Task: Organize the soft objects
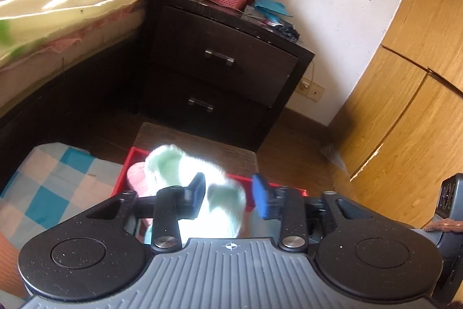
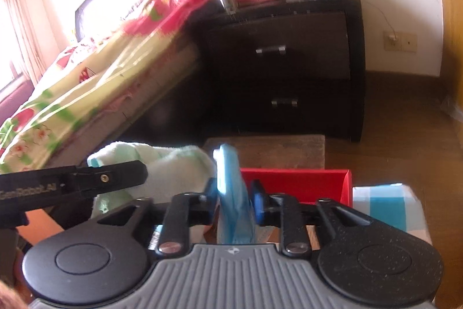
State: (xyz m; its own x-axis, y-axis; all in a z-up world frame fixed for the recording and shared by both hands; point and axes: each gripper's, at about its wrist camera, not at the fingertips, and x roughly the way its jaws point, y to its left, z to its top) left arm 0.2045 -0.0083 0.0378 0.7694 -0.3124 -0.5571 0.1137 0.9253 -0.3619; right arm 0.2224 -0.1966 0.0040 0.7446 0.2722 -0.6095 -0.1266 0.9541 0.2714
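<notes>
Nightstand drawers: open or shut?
Shut. Both drawers of the nightstand sit flush with its front; the top handle and bottom handle line up with no gap showing. The left wrist view agrees.

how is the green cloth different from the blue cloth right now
The green cloth is pale mint and fluffy; the blue cloth is sky blue and smoother. The green one bunches wide between the left gripper's open jaws; the blue one stands narrow, pinched by the right gripper. Both hang above the red box.
</notes>
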